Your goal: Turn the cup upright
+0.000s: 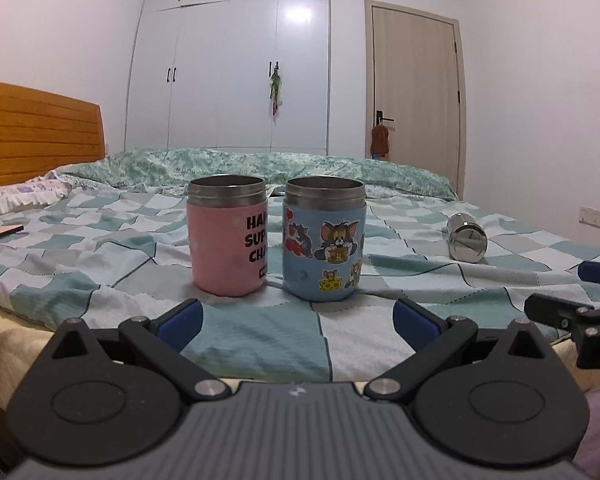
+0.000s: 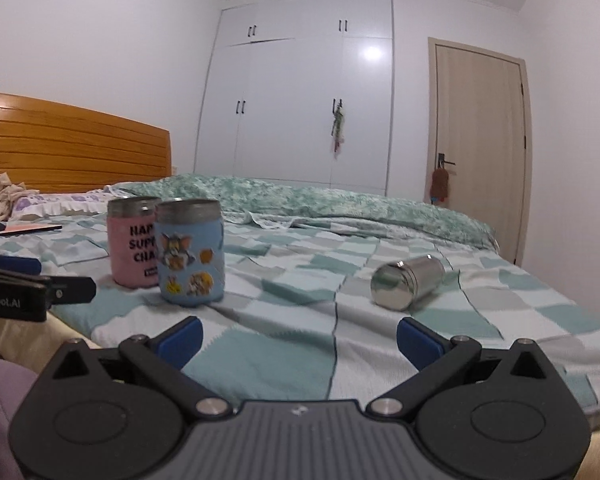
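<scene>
A bare steel cup (image 2: 406, 282) lies on its side on the checked bedspread, base toward me; it also shows at the right of the left wrist view (image 1: 467, 241). A pink cup (image 1: 228, 236) and a blue cartoon cup (image 1: 324, 240) stand upright side by side, also seen in the right wrist view: pink cup (image 2: 130, 252), blue cup (image 2: 191, 252). My left gripper (image 1: 298, 322) is open and empty, just short of the two upright cups. My right gripper (image 2: 298, 340) is open and empty, short of the steel cup, which lies ahead to its right.
The bed (image 1: 100, 264) has a wooden headboard (image 1: 36, 132) at the left and a rumpled green quilt (image 1: 260, 168) at the back. A flat pink item (image 2: 28, 229) lies near the pillow. A white wardrobe (image 1: 228, 60) and door (image 1: 416, 88) stand behind.
</scene>
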The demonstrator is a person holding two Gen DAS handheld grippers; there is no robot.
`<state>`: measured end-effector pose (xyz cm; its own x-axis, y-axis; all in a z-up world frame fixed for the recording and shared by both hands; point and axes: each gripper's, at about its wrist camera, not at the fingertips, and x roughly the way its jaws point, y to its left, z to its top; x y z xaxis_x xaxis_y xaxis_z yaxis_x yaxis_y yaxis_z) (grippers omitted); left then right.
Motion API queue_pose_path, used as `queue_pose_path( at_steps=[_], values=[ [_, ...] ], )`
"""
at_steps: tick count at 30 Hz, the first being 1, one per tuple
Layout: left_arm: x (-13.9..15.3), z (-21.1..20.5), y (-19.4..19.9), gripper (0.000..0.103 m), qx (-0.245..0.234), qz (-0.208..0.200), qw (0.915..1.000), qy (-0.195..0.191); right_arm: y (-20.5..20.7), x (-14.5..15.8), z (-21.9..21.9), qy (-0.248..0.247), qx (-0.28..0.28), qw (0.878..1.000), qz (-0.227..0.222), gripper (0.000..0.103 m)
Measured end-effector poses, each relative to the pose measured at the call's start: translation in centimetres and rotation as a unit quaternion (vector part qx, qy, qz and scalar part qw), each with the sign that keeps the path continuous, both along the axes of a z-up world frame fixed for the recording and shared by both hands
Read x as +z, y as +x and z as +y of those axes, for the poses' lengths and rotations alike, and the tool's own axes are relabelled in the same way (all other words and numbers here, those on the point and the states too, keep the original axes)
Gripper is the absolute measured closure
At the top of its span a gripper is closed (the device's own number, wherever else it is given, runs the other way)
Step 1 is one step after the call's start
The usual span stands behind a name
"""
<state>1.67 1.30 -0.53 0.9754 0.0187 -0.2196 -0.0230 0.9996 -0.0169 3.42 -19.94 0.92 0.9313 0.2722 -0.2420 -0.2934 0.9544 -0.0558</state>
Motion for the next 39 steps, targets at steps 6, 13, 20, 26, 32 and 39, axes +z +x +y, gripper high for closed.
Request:
queue_pose_path(
  at_steps=[6,13,20,26,32,39],
  values=[
    [-0.31,-0.42,-0.26,0.000,0.000,-0.012,0.9999,0.012,-0.65,-0.31,-0.08,0.001,-0.001,1.000,-0.014,0.000],
    [-0.38,-0.61,-0.39,0.000,-0.004,-0.012,0.9998,0.017,-0.76,-0.27,-0.05,0.004,-0.003,1.000,-0.015,0.000],
    [-0.44,-0.66,-0.42,0.000,-0.004,-0.014,0.9998,0.016,-0.55,-0.30,-0.23,0.009,-0.005,1.000,-0.013,0.000],
    [-0.45,-0.67,-0.39,0.000,-0.005,-0.015,0.9997,0.016,-0.47,-0.34,-0.30,0.011,-0.005,1.000,-0.012,0.000],
    [-0.45,-0.75,-0.38,0.000,-0.006,-0.016,0.9997,0.016,-0.46,-0.36,-0.28,0.010,-0.005,1.000,-0.012,0.000],
    [-0.43,-0.69,-0.44,0.000,-0.006,-0.016,0.9997,0.015,-0.45,-0.37,-0.26,0.009,-0.005,1.000,-0.013,0.000]
  ],
)
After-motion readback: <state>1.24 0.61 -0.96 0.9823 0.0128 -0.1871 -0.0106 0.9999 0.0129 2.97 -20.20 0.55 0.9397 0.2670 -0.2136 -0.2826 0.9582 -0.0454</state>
